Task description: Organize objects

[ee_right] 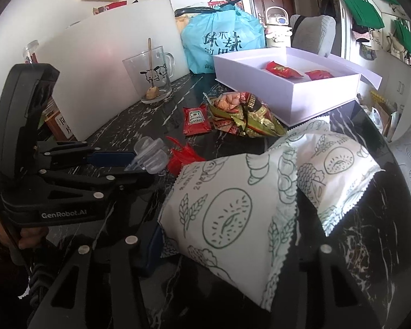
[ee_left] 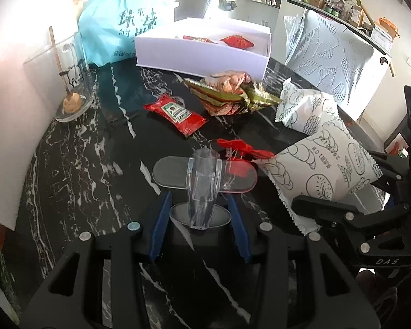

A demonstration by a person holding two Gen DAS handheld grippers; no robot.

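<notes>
My left gripper [ee_left: 198,200] is shut on a clear plastic piece [ee_left: 202,183] with oval flaps, pinched between the blue pads [ee_left: 160,219]; in the right wrist view that piece [ee_right: 150,153] sticks out past the left gripper [ee_right: 135,160]. My right gripper [ee_right: 233,219] is shut on a white printed snack pouch [ee_right: 222,213], also visible from the left as the pouch [ee_left: 328,170]. A second white pouch [ee_left: 307,109] lies behind it. A red torn wrapper [ee_left: 241,148], a ketchup sachet [ee_left: 175,115] and a crumpled gold snack bag [ee_left: 227,93] lie on the black marble table [ee_left: 82,164].
A white open box [ee_right: 315,101] holding red packets [ee_right: 282,70] stands at the back. A glass mug [ee_right: 150,76] with a spoon sits by the white board, and a blue bag [ee_right: 222,44] stands behind. A leaf-patterned chair [ee_left: 331,52] is at the right.
</notes>
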